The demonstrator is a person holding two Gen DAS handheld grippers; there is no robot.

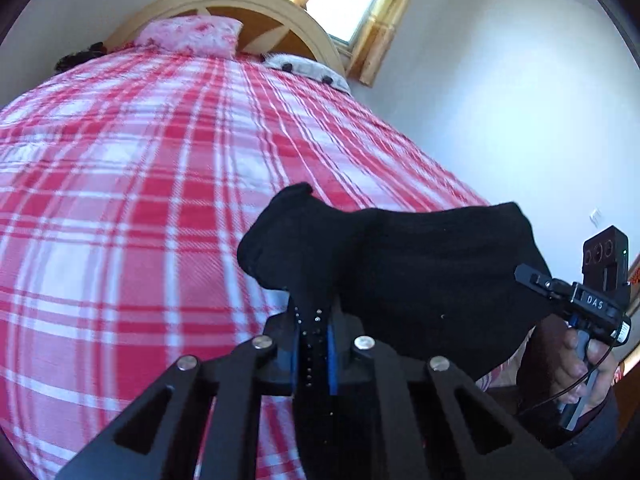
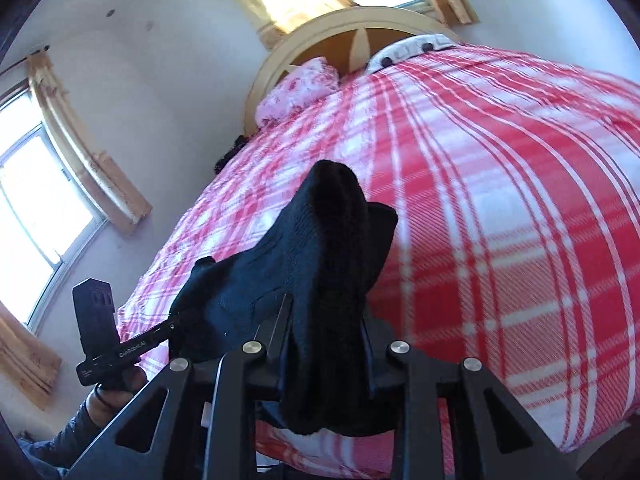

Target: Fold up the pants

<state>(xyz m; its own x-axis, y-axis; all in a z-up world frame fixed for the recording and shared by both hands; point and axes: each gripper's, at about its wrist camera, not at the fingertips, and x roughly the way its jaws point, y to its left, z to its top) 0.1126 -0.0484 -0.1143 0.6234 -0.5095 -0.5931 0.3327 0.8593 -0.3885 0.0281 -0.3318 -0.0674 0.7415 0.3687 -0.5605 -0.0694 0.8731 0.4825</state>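
The black pants (image 1: 420,272) hang as a bunched band of cloth above the red and white checked bed (image 1: 140,200), stretched between both grippers. My left gripper (image 1: 314,312) is shut on one end of the cloth, which sticks up past its fingertips. At the right of this view, a hand holds my right gripper (image 1: 528,274), its tips buried in the other end. In the right wrist view, my right gripper (image 2: 326,320) is shut on a thick fold of the pants (image 2: 320,240). My left gripper (image 2: 172,324) grips the cloth at the lower left.
The checked bedspread (image 2: 500,200) spreads out ahead to a pink pillow (image 1: 188,34) and a curved wooden headboard (image 1: 256,0). A grey cushion (image 1: 308,68) lies by the headboard. White walls and curtained windows (image 2: 36,200) flank the bed.
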